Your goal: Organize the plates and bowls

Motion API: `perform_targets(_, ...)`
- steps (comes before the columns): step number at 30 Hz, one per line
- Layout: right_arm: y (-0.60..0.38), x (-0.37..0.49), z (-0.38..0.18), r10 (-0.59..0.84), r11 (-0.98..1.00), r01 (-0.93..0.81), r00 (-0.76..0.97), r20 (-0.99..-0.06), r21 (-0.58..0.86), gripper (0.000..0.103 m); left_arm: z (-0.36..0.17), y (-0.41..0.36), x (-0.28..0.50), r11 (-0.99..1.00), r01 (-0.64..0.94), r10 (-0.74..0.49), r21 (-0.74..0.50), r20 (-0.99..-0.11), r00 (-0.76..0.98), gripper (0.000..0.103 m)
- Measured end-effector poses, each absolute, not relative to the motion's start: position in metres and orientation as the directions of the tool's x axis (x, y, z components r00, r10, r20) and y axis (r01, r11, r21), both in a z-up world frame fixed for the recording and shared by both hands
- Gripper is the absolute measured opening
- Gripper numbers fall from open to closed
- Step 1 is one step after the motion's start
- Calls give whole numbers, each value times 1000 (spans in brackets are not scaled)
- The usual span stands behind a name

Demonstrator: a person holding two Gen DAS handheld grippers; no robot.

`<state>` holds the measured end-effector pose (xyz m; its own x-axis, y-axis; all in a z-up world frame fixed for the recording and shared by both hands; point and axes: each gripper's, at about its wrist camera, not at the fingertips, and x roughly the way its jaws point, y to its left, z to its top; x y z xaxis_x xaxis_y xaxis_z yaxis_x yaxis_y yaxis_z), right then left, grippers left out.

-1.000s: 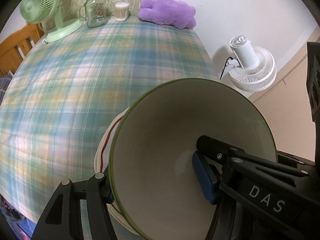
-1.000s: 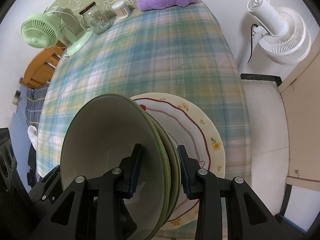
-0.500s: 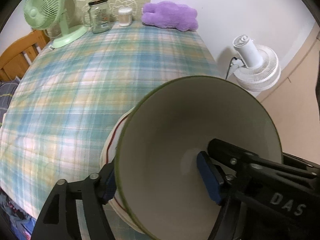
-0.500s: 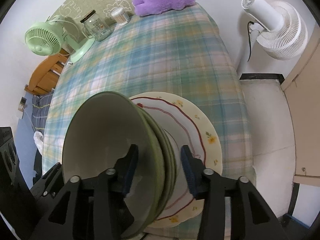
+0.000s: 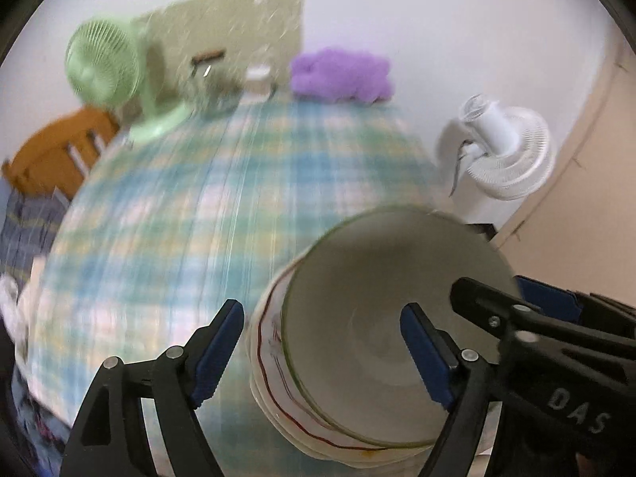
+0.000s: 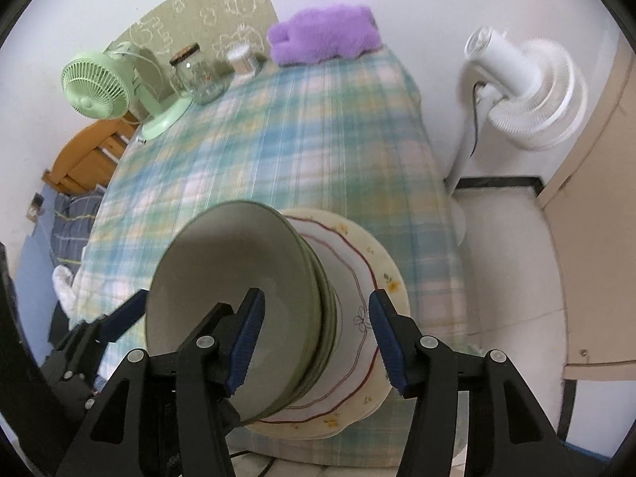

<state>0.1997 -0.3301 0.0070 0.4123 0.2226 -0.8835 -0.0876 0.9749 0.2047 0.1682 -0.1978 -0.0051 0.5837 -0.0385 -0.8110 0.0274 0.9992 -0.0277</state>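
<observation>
The bowls [image 6: 238, 302] sit nested in a green stack on the plates [image 6: 381, 274], at the near edge of the table [image 6: 318, 151], right of centre. Both grippers are letting go of that stack. The left gripper [image 5: 326, 353] has its jaws opening, spread wide astride the bowl rim, with one pad outside it on the left and one over the hollow; neither presses on the ware. The right gripper [image 6: 318, 338] is opening too: its pads stand either side of the bowls' right wall, and I see a gap at each pad, so nothing is pinched.

The step in hand looks like the release after stacking bowls on plates. The table beyond holds only a green fan [image 6: 99, 83], a jar [image 6: 198, 75] and a purple toy [image 6: 322, 35] at the far end, so no loose dish shows. Next, I judge, both grippers should back straight off without catching the rim, since the stack sits close to the table edge and a nudge could tip it.
</observation>
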Motion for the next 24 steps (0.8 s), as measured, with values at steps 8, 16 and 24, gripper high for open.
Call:
perform_targets(8,-291,176,48,89,996,-31,551,-830,87,61,28,-158,152,994,104,-90,-26,-729,679,84)
perform_targets(16,-224,145,57,42,998,12,641,-766,65,69,33,-81,129,993,116,-85,2,-666,741,86)
perform_targets(24,-157,117,45,25,998,28,705,-709,63,78,22,1,104,995,95,-67,10,-637,768,93)
